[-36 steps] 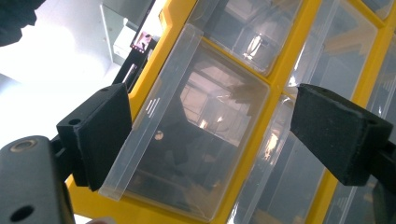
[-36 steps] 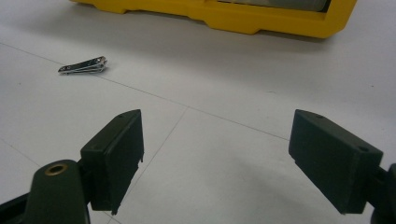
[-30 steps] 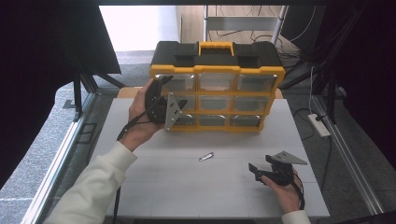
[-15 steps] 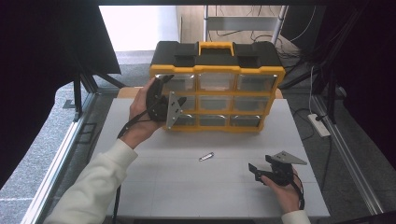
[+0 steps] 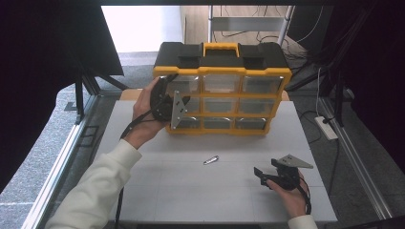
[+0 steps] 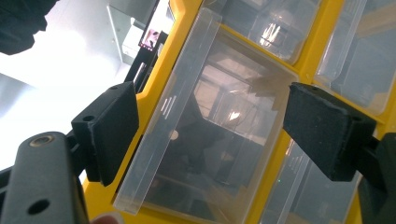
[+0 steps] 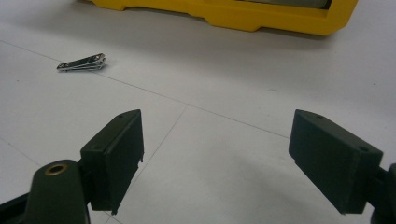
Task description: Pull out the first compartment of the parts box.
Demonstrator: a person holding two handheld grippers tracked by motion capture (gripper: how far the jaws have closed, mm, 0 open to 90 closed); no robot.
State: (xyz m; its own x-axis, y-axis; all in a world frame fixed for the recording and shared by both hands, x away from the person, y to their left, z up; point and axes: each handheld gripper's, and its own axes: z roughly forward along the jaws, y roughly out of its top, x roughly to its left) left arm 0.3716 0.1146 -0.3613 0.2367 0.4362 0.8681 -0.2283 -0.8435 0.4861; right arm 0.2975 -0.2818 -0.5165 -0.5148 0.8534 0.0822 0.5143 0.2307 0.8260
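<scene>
My left tongs (image 6: 210, 135) are closing around the drawer (image 6: 210, 140) to pull it, not yet gripping; right tongs (image 7: 233, 158) rest released near the clipper (image 7: 81, 63).

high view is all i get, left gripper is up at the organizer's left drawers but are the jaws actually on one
Observer: Not on it. In the left gripper view the left gripper has a clear drawer between its jaws, and both pads stand off its edges. The jaws have just been closing a little.
Operator: ok, which drawer
Observer: One in the left column of the yellow organizer; the yellow frame edge runs just behind the left pad. I cannot tell the row for sure.
Operator: and the right gripper, anything in it
Observer: Nothing. In the right gripper view the right gripper is open over bare table, with the small metal clipper lying farther off toward the organizer.
</scene>
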